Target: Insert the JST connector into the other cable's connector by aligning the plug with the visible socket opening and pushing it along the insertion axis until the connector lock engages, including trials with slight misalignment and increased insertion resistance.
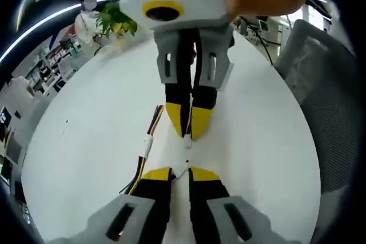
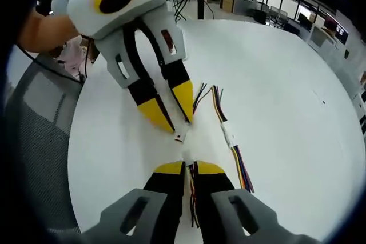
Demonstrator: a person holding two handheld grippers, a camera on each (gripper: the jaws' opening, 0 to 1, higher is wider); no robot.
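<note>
2 grippers, perhaps 3 cables.

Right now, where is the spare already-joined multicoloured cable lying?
In the right gripper view the joined multicoloured cable with its white connector lies flat on the white table, right of both yellow-tipped grippers, untouched.

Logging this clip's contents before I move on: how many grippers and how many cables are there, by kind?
Grippers: 2, the left gripper and the right gripper
Cables gripped in jaws: 2, the left-held cable and the right-held cable
Cables lying free on the white table: 1, the loose cable with a white connector midway
Total: 5
</note>
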